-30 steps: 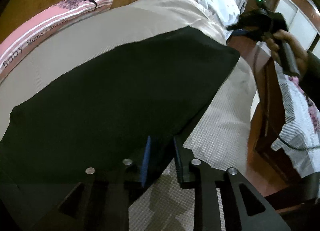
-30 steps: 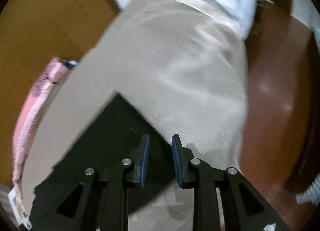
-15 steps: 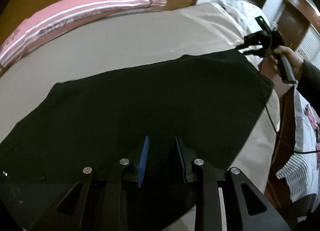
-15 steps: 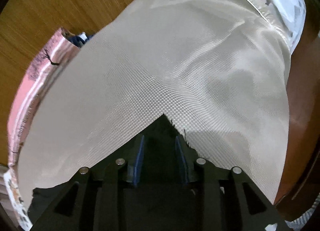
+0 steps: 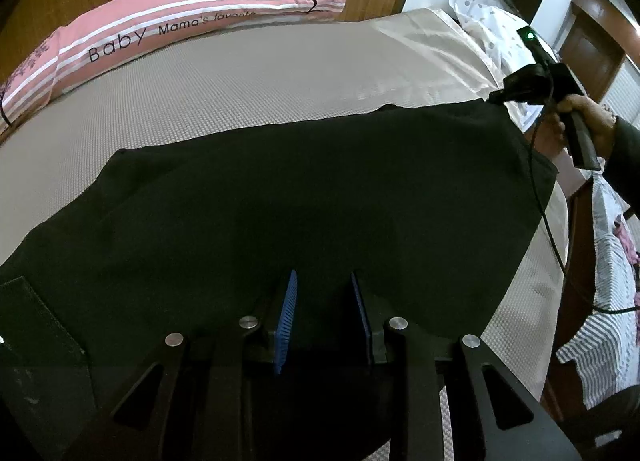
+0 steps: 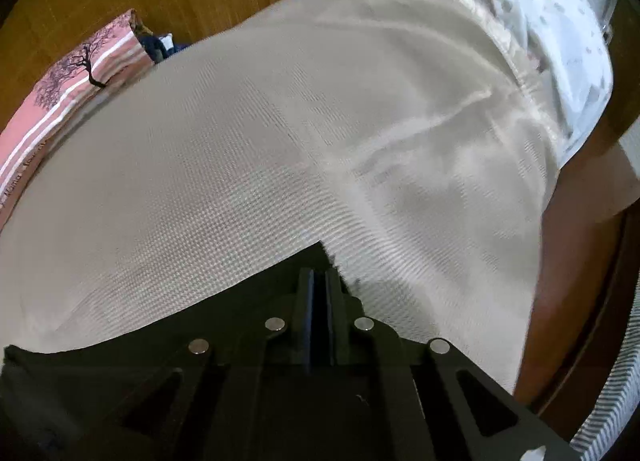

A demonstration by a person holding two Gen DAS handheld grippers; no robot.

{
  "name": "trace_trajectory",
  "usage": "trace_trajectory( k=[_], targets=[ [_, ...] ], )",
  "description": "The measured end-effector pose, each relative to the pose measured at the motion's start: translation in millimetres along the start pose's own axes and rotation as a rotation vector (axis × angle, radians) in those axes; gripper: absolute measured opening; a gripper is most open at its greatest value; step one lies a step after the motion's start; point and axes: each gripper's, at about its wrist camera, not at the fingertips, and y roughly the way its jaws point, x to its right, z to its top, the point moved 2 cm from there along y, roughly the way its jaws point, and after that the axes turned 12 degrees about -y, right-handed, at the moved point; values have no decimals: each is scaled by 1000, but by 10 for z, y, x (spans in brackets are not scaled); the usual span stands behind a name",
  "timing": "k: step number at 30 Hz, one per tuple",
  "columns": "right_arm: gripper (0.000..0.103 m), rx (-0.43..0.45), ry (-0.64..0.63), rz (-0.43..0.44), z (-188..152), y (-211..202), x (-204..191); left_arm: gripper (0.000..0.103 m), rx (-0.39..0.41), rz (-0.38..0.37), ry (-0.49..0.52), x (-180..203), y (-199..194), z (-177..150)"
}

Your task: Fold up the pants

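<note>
The black pants point(image 5: 304, 197) lie spread flat across the near half of the beige bed cover point(image 5: 248, 81), one long edge running left to right, the right end reaching the bed's side. The left gripper point(image 5: 323, 311) hangs over the near edge of the cloth, its blue-padded fingers narrowly parted with dark fabric between them; whether the pads press on it I cannot tell. At the far right corner the right gripper point(image 6: 318, 293) has just snapped closed, pinching that corner of the pants, a hand point(image 5: 588, 125) around its handle. A pink pillow point(image 5: 168, 33) lies along the far side
</note>
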Motion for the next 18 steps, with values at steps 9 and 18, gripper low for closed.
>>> trace_trajectory(
  k=[9,18],
  targets=[
    [0,122,117,-18,147,-153,295,29,21,-3,-27,-16,2,-8],
    [7,95,85,125,-183,-223,-73,33,48,16,-98,-131,-89,67]
  ],
)
